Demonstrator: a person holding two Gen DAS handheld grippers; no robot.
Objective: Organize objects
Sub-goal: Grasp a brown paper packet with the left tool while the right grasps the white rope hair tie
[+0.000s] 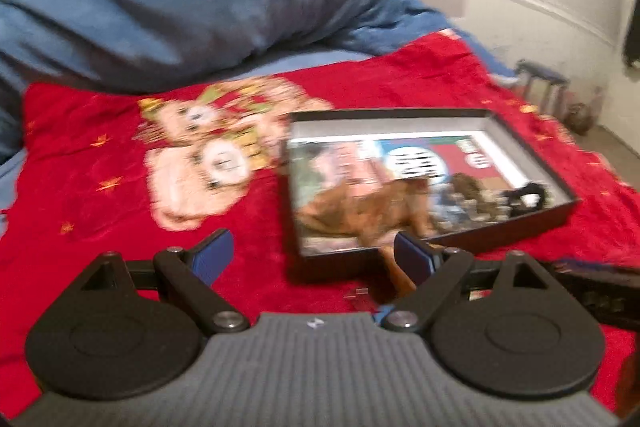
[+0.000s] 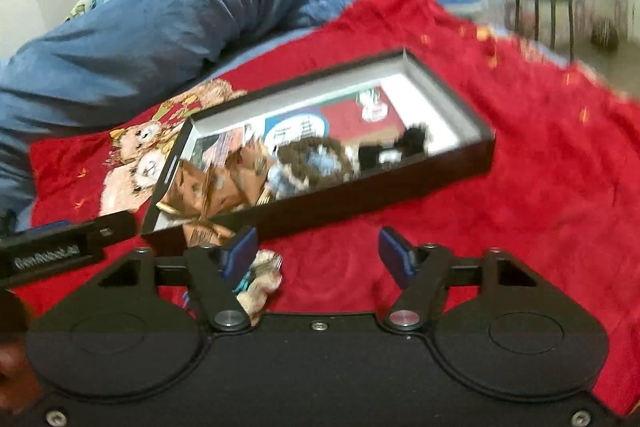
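Shallow black box (image 2: 460, 155) sits open on the red blanket (image 2: 520, 207), on a bed, with a rumpled blue duvet (image 1: 180, 19) behind it. Box serves as the collecting tray: inside, a printed card lining the bottom, a brown toy animal (image 2: 208, 187) at the near-left corner poking over the rim, a blue-and-brown woolly piece (image 2: 312, 163) mid-box, a black item (image 2: 404, 147) further right. Blur hides finer detail.

One small pale, furry thing (image 2: 260, 279) lies loose on the blanket just outside the box's near wall, probably awaiting its turn.

Right gripper (image 2: 316, 255): jaws partway apart, nothing between the pads; the loose thing lies behind the left finger, contact unclear. It tilts down toward the box's near edge.

Left gripper (image 1: 312, 259): jaws wide, empty, also angled down, its right finger overlapping the box's near corner in view. The two grippers sit side by side, both facing the box from its near side.
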